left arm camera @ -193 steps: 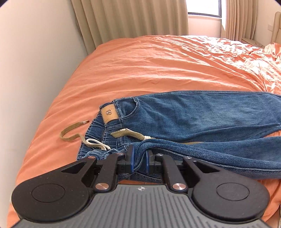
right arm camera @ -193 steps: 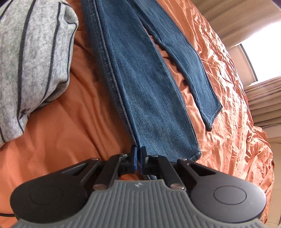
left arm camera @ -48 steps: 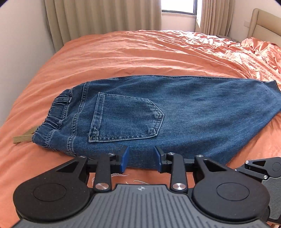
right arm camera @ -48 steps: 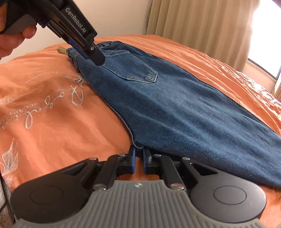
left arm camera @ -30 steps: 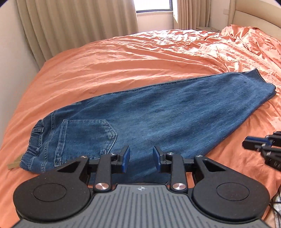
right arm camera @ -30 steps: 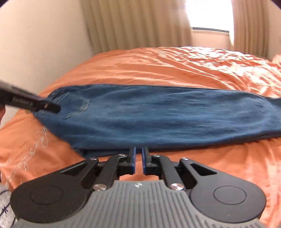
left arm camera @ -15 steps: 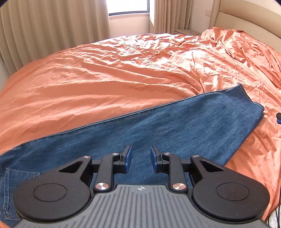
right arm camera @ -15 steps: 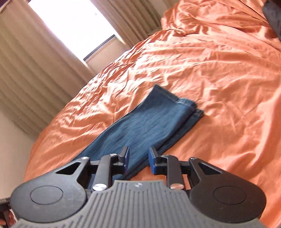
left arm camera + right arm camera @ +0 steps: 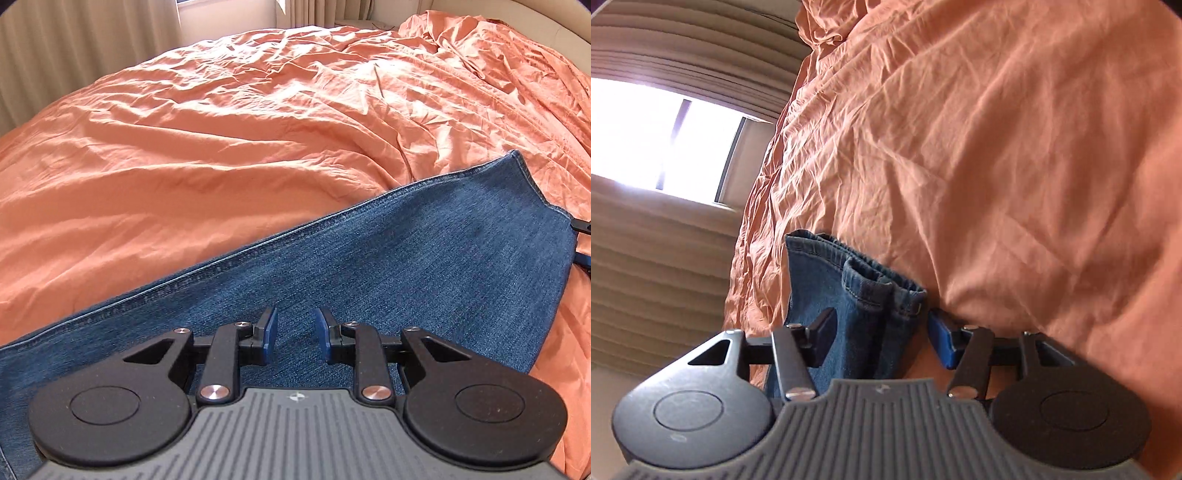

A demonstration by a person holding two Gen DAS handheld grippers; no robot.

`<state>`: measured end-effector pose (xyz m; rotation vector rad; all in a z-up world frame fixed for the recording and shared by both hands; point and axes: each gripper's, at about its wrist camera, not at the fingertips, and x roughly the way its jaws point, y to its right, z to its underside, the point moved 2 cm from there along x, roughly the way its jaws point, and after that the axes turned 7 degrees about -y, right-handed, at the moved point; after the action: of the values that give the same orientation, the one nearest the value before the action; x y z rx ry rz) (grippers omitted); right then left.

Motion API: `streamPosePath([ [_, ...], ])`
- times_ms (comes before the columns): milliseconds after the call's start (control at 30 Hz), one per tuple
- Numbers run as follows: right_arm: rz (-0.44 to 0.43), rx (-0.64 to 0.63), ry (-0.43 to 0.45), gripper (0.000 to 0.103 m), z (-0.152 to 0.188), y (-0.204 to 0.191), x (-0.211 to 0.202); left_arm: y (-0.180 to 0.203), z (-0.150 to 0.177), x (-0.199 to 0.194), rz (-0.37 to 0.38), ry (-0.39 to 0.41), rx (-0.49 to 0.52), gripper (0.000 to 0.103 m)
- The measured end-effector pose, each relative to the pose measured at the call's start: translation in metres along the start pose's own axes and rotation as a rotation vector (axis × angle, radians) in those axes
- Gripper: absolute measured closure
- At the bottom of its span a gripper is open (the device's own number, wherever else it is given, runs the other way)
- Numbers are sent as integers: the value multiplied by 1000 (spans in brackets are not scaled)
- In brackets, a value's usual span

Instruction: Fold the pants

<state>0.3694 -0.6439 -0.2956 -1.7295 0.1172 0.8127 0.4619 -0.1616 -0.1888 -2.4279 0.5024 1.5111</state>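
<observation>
Blue denim pants (image 9: 424, 266) lie folded lengthwise on the orange bed, legs stacked, hems at the right. My left gripper (image 9: 294, 332) is open and empty, hovering over the middle of the legs. In the right wrist view the stacked leg hems (image 9: 857, 295) lie between the wide-open fingers of my right gripper (image 9: 882, 332), one finger on each side of the cloth, not closed on it. The right gripper's tips (image 9: 581, 243) show at the hem edge in the left wrist view. The waistband is out of view.
The wrinkled orange bedspread (image 9: 240, 129) covers the bed all around the pants. Beige curtains (image 9: 653, 251) and a bright window (image 9: 657, 140) stand beyond the far side. A bunched part of the spread (image 9: 498, 55) lies at the far right by the headboard.
Both grippers moved along the pants toward the leg hems. The right gripper opened wider and now straddles the hems. The left gripper stays open over the legs.
</observation>
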Motion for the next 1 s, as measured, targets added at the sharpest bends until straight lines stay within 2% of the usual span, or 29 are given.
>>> streamPosePath([
  [33,11,-3,4,87,0,1,-3,0,0,3,2,-2,-3,74],
  [100,-17,-25,20,95,3,2,-11,1,0,6,8,-2,-5,74],
  [200,4,-108,62,97,8,-1,-15,3,-3,9,12,2,10,74],
  [367,-23,-32,47,97,7,16,-3,7,-5,15,8,-5,32,74],
  [467,-76,0,42,76,7,15,-6,11,-4,17,21,3,60,74],
  [500,-93,7,37,67,8,14,-5,12,-5,19,24,6,65,74],
  [600,-78,-2,28,65,8,5,5,15,-9,29,3,22,71,73],
  [667,-53,-25,39,74,9,0,10,14,-16,37,-8,24,55,73],
  [700,-35,-32,51,94,10,-1,9,12,-20,41,-5,26,44,73],
  [733,-38,-29,55,98,10,0,9,11,-25,43,-7,33,39,73],
  [833,-39,-41,67,100,12,2,8,7,-40,51,-23,51,26,74],
  [1000,-2,-58,71,100,13,-1,9,13,-56,78,-40,21,53,78],
])
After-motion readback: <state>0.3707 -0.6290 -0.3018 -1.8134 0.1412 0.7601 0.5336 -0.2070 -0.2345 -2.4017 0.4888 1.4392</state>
